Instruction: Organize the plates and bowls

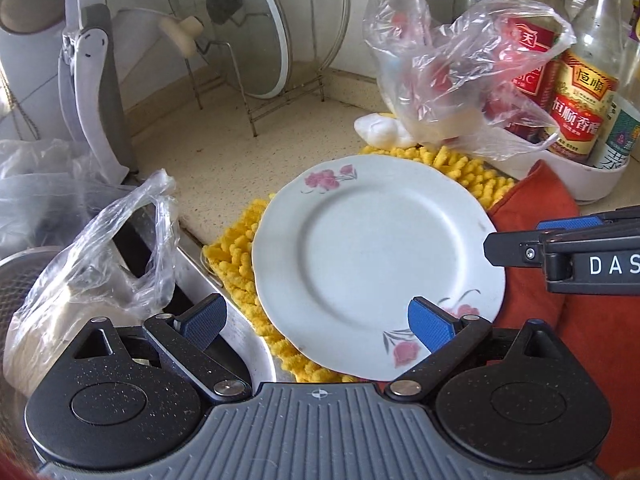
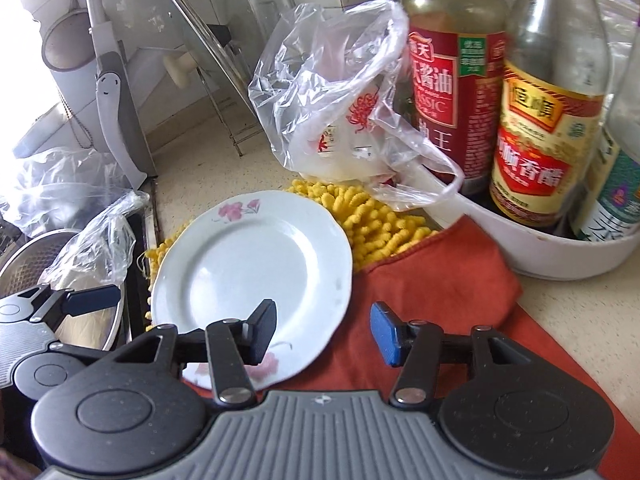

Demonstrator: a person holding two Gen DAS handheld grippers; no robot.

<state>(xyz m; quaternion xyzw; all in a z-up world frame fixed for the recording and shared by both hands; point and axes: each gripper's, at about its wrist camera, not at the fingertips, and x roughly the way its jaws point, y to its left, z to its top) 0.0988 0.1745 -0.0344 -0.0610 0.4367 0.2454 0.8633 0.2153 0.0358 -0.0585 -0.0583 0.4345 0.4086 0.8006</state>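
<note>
Floral plate (image 1: pixel 372 264) lies flat on yellow mat (image 1: pixel 236 264) and orange cloth (image 2: pixel 436 280). Left gripper (image 1: pixel 320 326) – jaws wide, empty – straddles its near rim; right gripper (image 2: pixel 324 334), also parted and empty, sits at its right edge.

Glossy white glazed ceramic plate (image 1: pixel 376 252) lying on shaggy yellow chenille cloth (image 1: pixel 236 256); matt orange cloth (image 2: pixel 436 280) adjoining; speckled stone desk (image 1: pixel 240 152) showing smooth.

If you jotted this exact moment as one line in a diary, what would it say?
left gripper: open, near plate | right gripper: open, empty | plate: flat on yellow mat, ungrasped
</note>
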